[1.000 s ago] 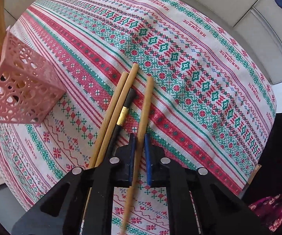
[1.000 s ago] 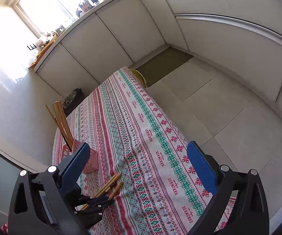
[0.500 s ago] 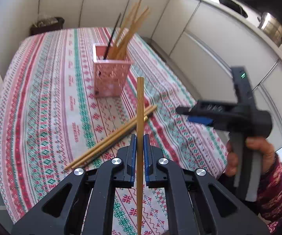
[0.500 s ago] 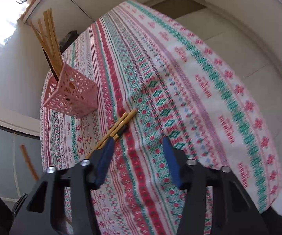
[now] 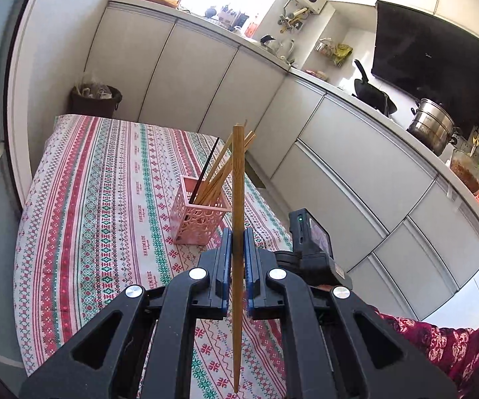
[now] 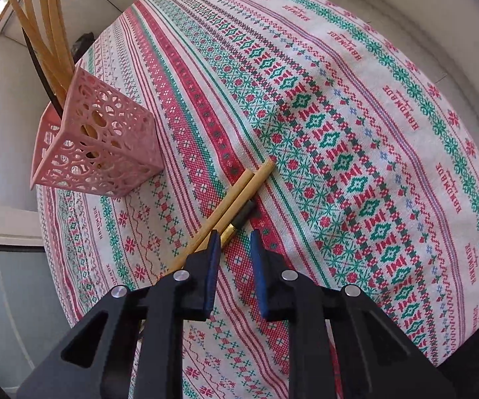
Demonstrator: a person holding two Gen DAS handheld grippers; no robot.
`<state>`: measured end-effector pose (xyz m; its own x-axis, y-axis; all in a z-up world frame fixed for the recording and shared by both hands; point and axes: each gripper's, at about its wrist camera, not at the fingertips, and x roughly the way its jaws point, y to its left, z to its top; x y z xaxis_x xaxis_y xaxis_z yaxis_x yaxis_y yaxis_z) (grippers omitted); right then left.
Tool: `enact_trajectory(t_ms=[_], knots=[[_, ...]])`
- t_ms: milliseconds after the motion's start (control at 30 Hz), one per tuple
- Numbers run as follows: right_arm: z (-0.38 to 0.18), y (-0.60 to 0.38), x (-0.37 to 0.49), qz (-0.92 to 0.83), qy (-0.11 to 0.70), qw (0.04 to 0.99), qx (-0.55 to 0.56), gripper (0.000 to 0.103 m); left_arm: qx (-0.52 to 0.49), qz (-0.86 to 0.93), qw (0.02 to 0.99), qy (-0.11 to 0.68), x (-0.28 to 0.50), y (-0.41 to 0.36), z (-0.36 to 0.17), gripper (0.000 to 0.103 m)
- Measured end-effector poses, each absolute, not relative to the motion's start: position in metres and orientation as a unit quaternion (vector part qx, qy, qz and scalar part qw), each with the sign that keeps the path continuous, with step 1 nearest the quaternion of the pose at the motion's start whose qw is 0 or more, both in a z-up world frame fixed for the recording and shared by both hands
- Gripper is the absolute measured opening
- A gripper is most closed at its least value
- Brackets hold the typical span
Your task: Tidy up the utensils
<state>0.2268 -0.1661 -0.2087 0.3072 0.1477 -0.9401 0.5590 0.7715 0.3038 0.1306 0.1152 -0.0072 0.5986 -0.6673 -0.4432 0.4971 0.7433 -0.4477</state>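
Note:
My left gripper (image 5: 237,242) is shut on a wooden chopstick (image 5: 238,173), held upright above the table. Beyond it stands a pink lattice holder (image 5: 201,219) with several chopsticks leaning in it. In the right wrist view, my right gripper (image 6: 235,242) points down at the tablecloth. Its jaws are closing to a narrow gap and only cloth shows between them. Two wooden chopsticks (image 6: 239,193) and a black chopstick with a gold band (image 6: 239,221) lie just left of that gap. Their near ends pass under the left finger. The pink holder (image 6: 99,146) stands up and to the left.
The patterned tablecloth (image 5: 106,199) covers a small table; its edges drop off close by on the right (image 6: 472,299). White cabinets (image 5: 339,166) run behind, a dark bin (image 5: 94,101) sits past the far edge. A person's patterned sleeve (image 5: 438,342) shows at lower right.
The left gripper lifted its chopstick off the cloth and swung up to face the holder. The right gripper came down over the lying chopsticks and its jaws narrowed from wide apart.

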Motion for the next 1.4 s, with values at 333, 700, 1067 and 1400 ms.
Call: enact_trajectory(t_ms=[333, 700, 1067, 1400], knots=[[-0.214, -0.130, 0.241, -0.134, 0.617, 0.751, 0.196, 0.019, -0.163, -0.324, 0.889, 0.278, 0.125, 0.138, 0.006, 0.006], [-0.212, -0.109, 0.242, -0.171, 0.618, 0.753, 0.150, 0.037, -0.162, -0.322, 0.891, 0.277, 0.122, 0.136, 0.007, 0.006], [-0.183, -0.141, 0.170, -0.104, 0.480, 0.843, 0.219, 0.007, -0.154, -0.324, 0.890, 0.280, 0.121, 0.128, 0.006, 0.007], [-0.099, -0.145, 0.122, -0.067, 0.317, 0.943, 0.078, 0.007, -0.094, -0.329, 0.910, 0.234, 0.100, 0.088, 0.013, 0.007]])
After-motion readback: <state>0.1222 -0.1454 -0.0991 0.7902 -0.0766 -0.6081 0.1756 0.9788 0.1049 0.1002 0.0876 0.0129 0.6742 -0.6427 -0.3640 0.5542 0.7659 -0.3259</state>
